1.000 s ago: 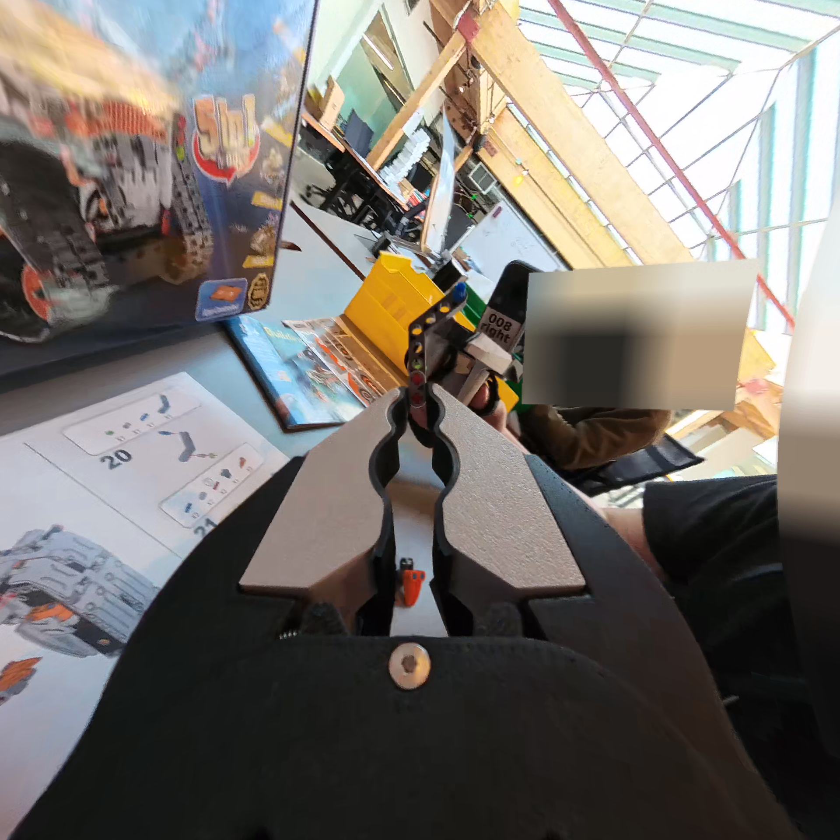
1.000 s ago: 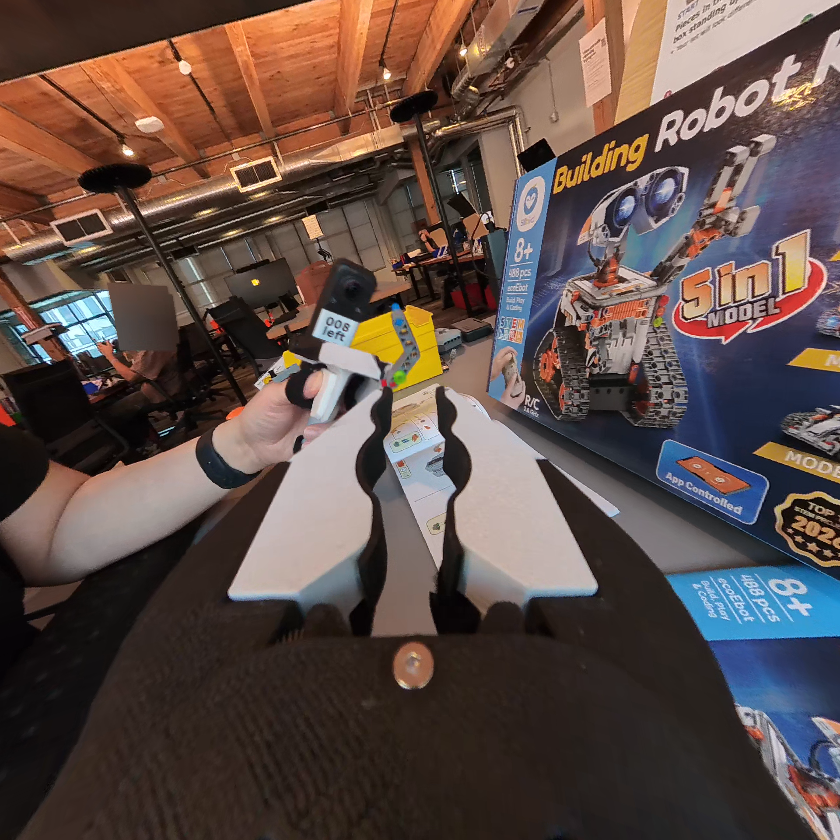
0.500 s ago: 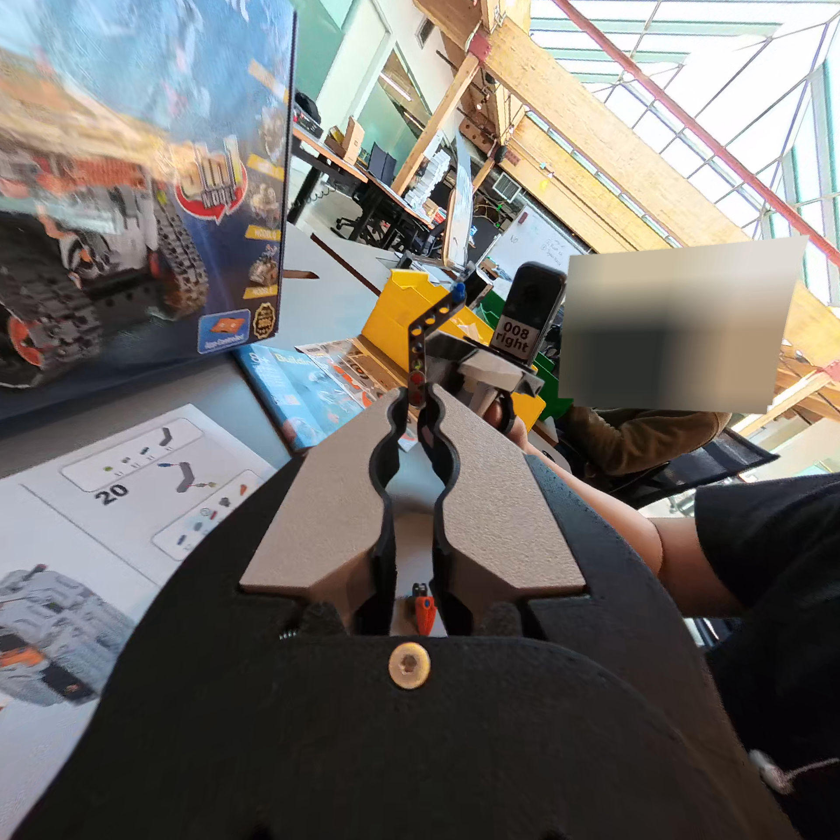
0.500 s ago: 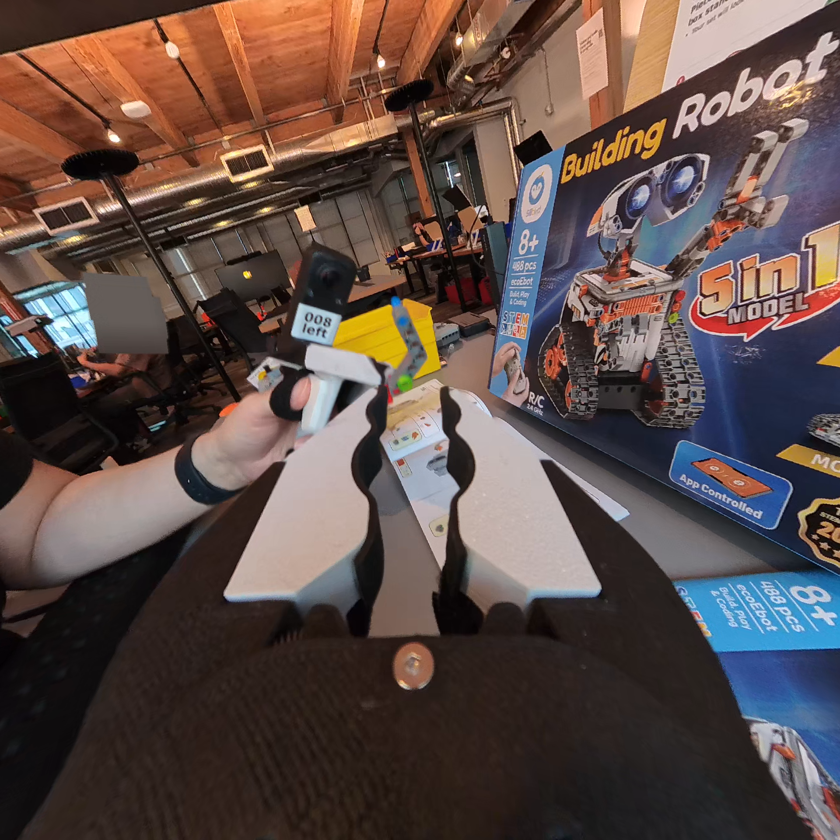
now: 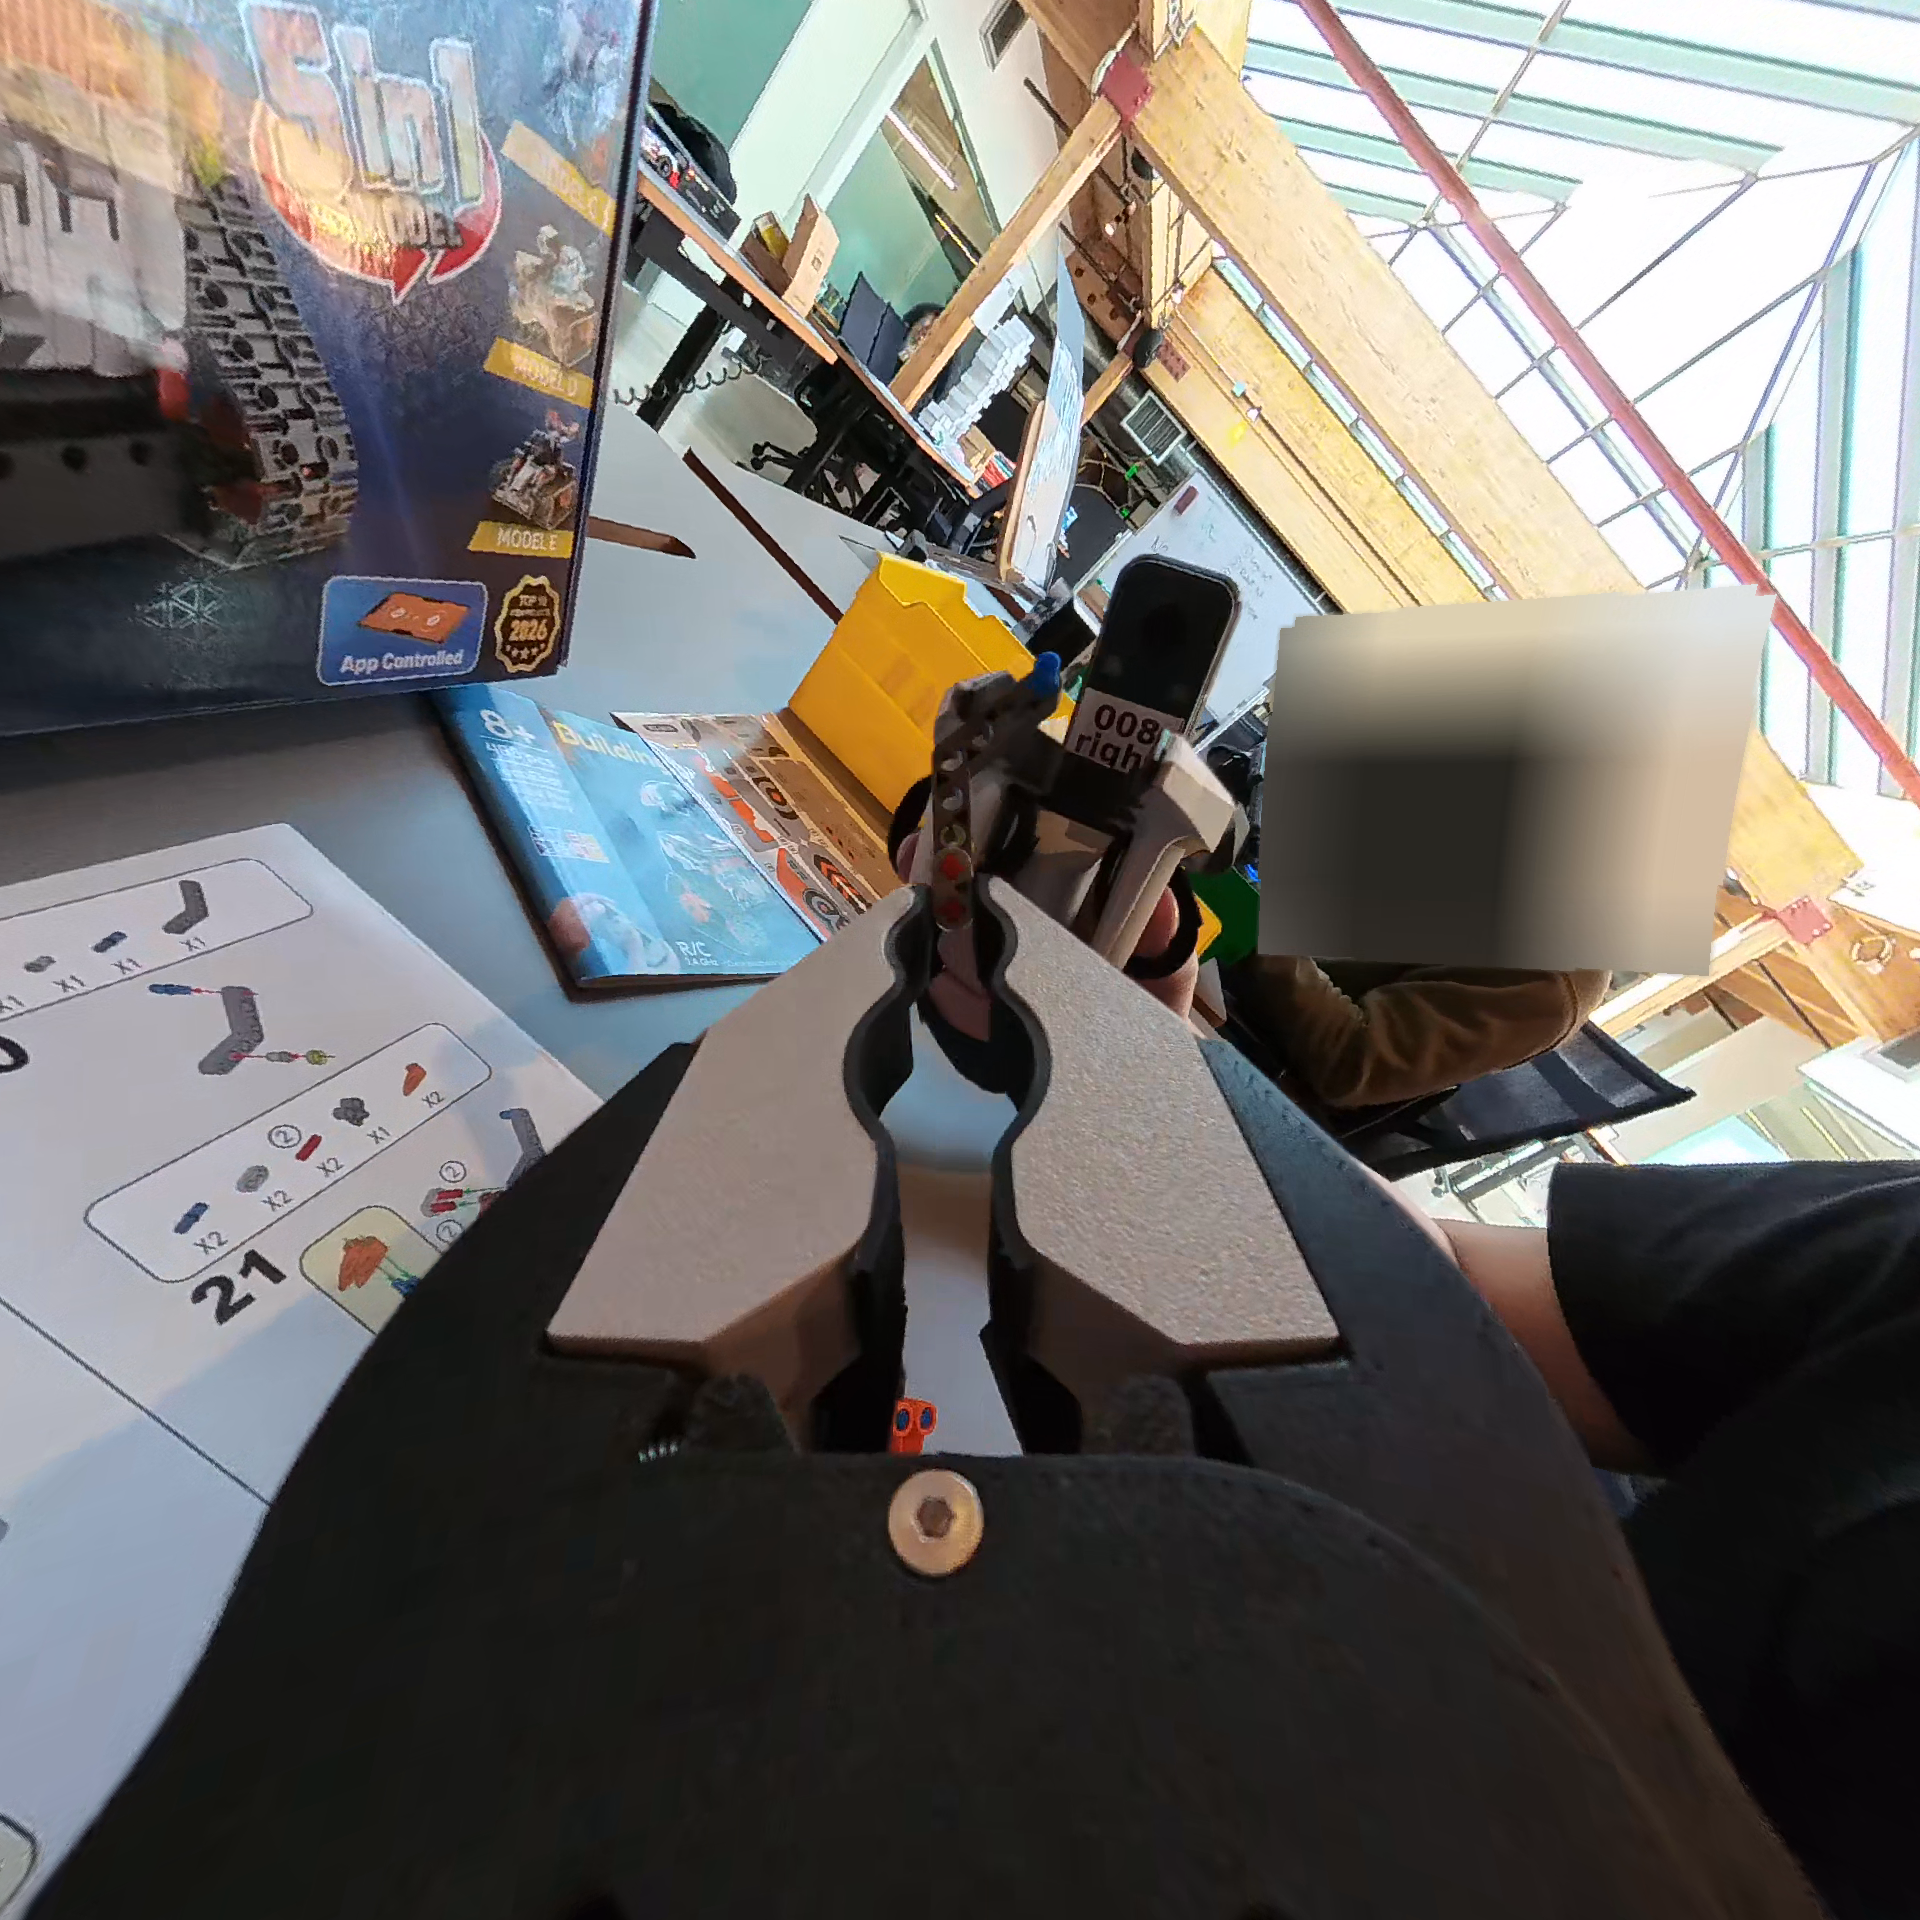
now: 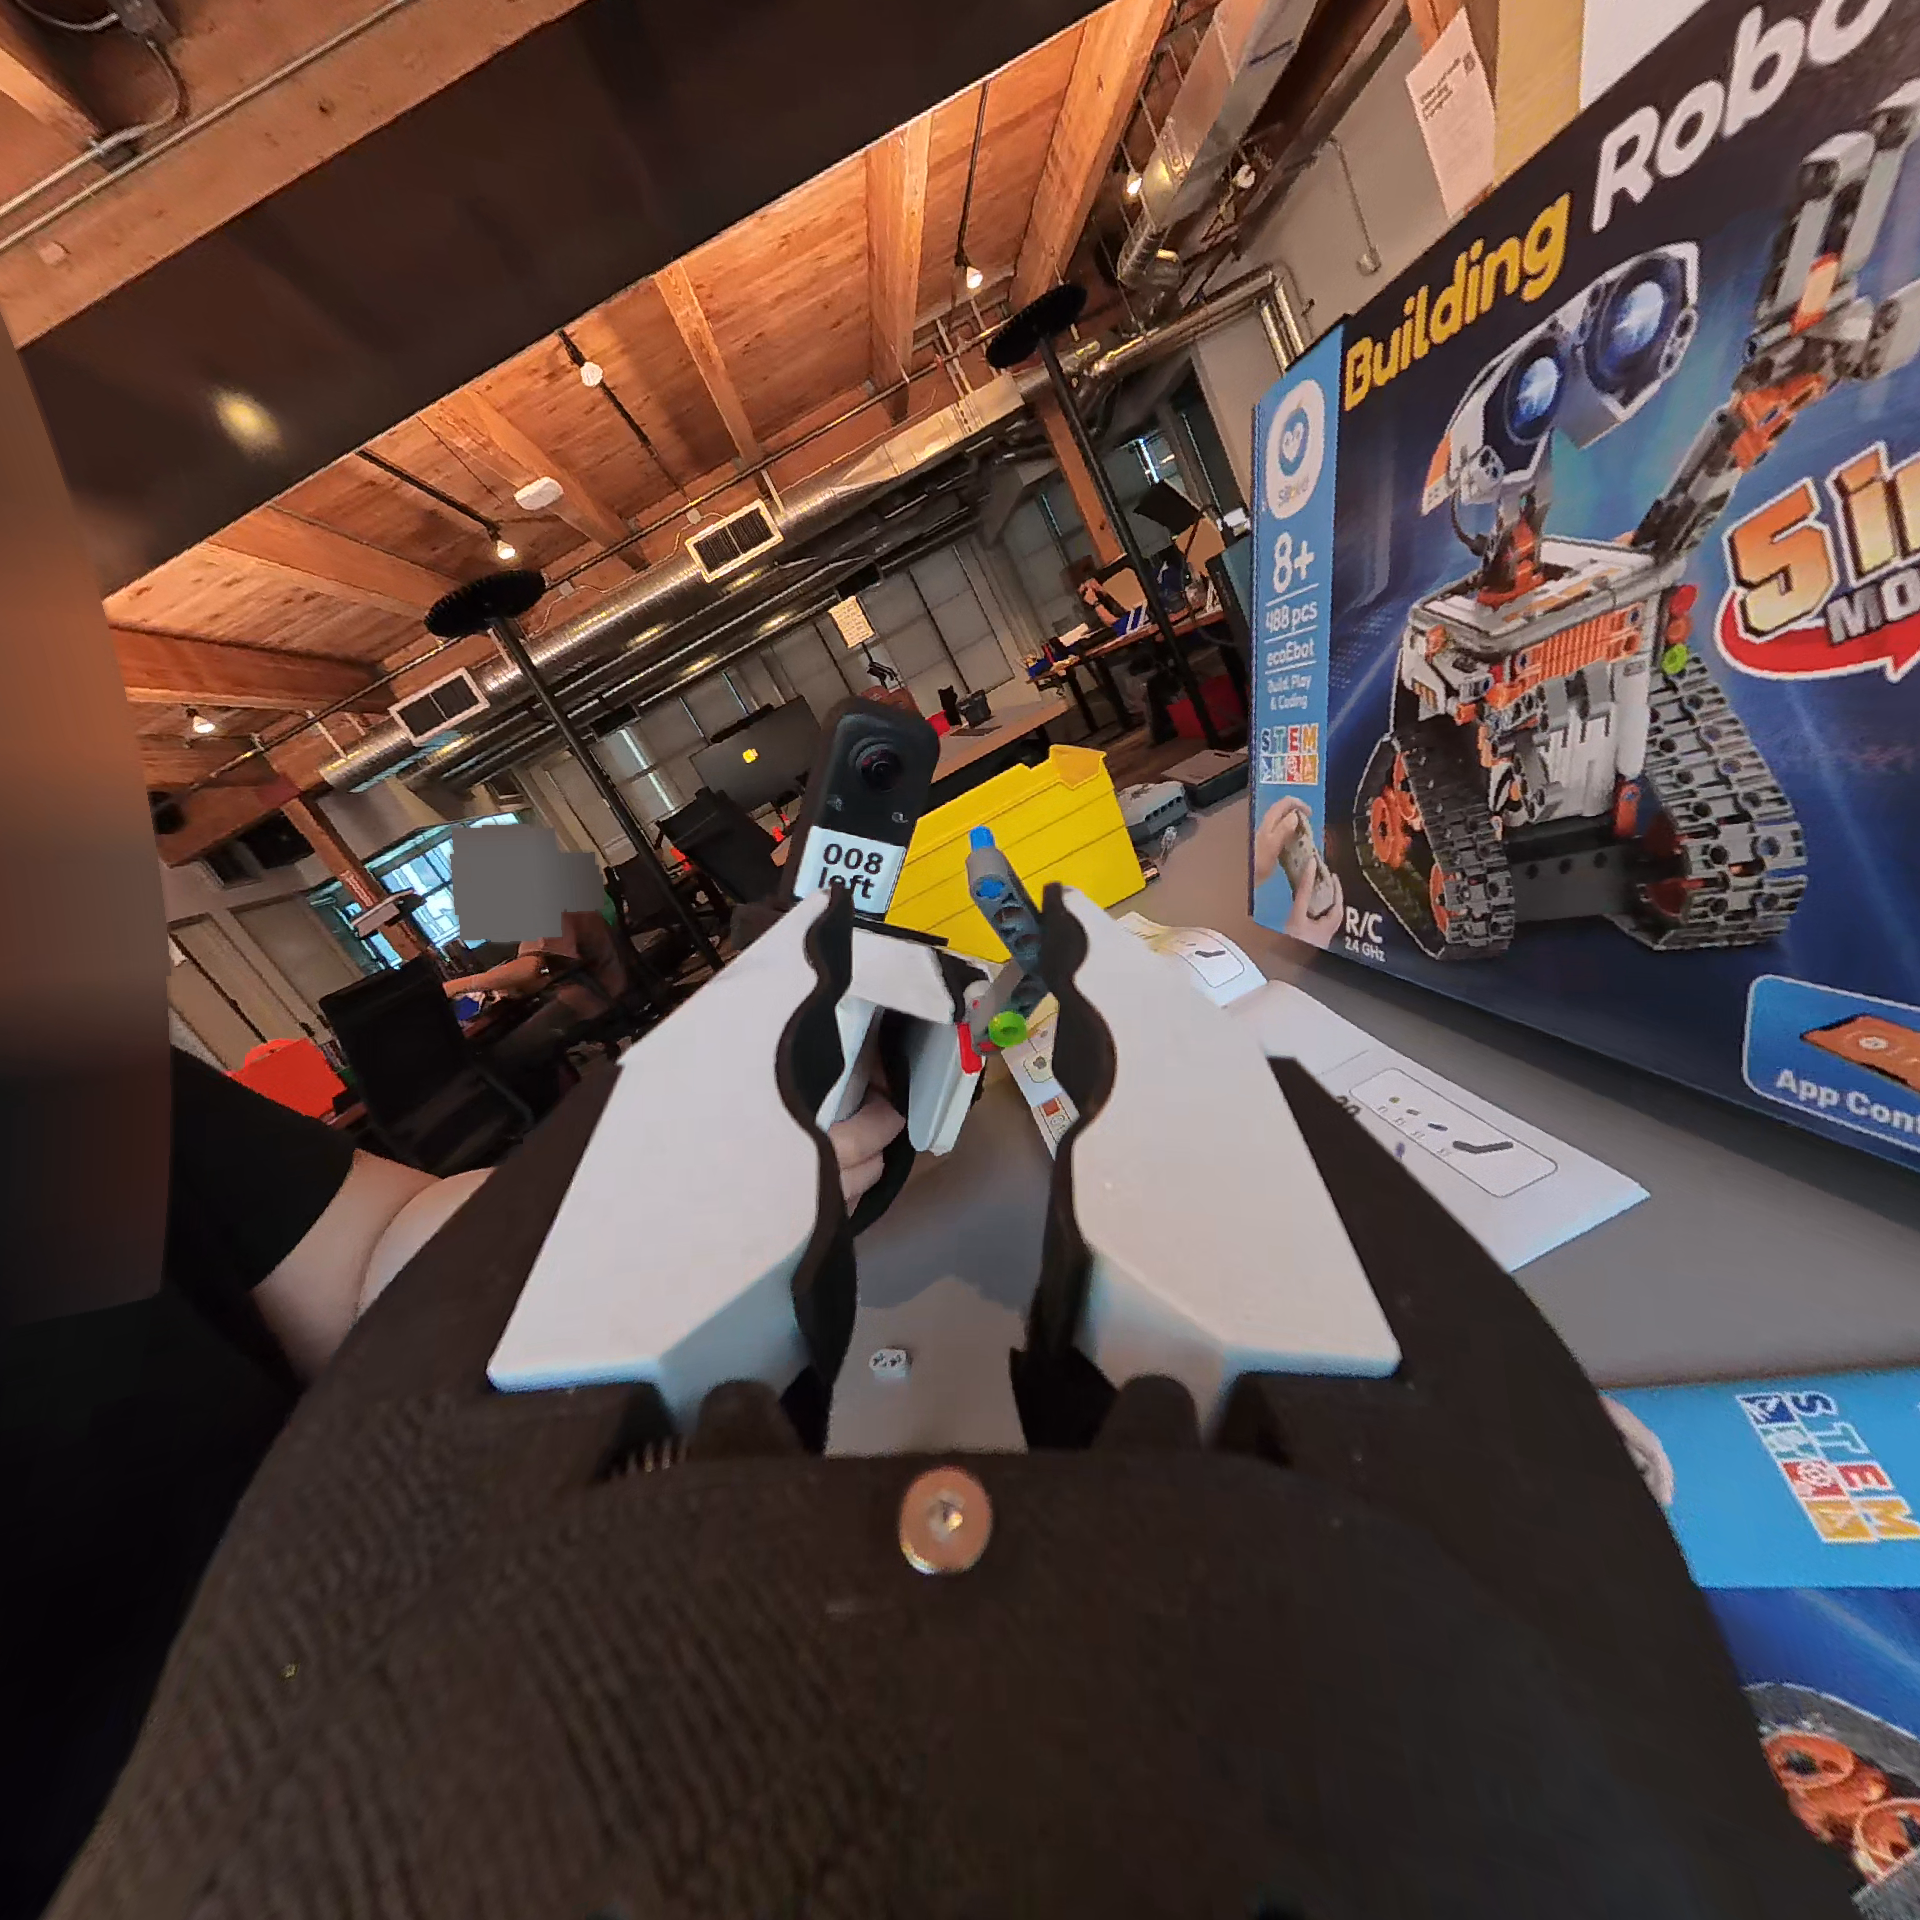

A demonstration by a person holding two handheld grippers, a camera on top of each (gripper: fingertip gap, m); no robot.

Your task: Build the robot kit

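Note:
My left gripper is shut on the lower end of a bent grey beam. The beam carries red, yellow and blue pins and stands up above the table. My right gripper is open. Its fingers stand on either side of the beam, and the beam's upper arm lies close to the inner side of the right finger. I cannot tell if they touch. The left gripper shows in the right wrist view, facing mine. The right gripper shows just behind the beam in the left wrist view.
A large blue toy box stands on the grey table. An instruction sheet, a booklet and a yellow bin lie around. A small orange piece sits under the left gripper. A person sits beyond. Less than 4 cm separates the two grippers' tips.
My right gripper has opened wider and moved in toward the left gripper, so its fingers now flank the beam. The left gripper has kept its hold.

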